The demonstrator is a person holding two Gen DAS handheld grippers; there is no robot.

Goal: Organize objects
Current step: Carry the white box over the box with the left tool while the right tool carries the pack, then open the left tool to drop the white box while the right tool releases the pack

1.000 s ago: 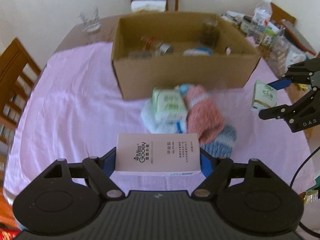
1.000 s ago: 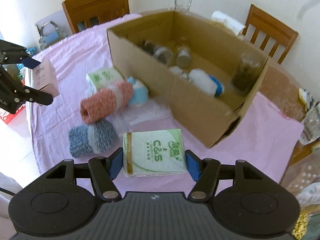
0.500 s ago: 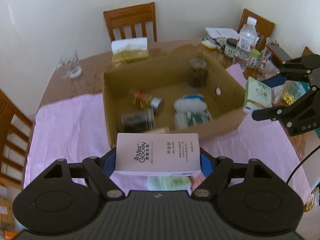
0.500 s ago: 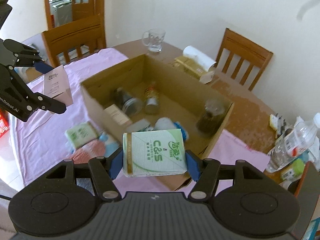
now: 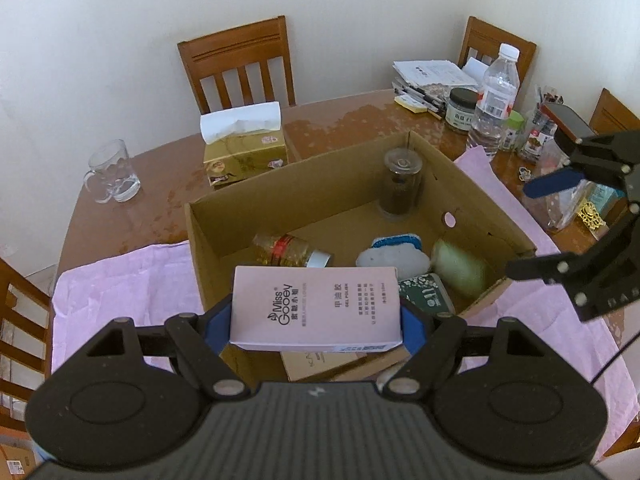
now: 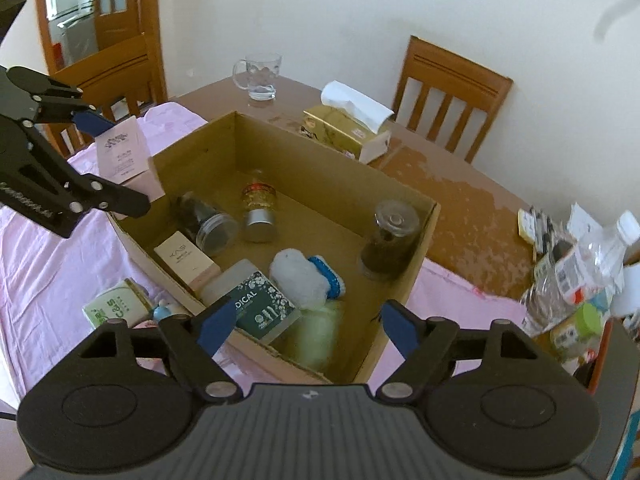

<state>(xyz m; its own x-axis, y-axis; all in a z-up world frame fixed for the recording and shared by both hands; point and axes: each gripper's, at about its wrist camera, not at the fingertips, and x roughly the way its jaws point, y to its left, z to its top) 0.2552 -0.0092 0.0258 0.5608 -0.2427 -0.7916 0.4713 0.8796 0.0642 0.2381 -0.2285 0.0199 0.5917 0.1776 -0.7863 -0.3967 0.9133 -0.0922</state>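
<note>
Packing step: the left gripper, jaws clamped on the pink gel polish box, hovers at frame centre above the cardboard box. The right gripper has jaws apart, empty. Next: release the pink box inside.

1. One cardboard box ahead of both grippers.
2. Three jars in it: two lying, one upright.
3. Two green tissue packs: one blurred inside, one outside, left of the right gripper.
4. One pink box.
5. Three chairs in the left view.
6. One mug.
</note>
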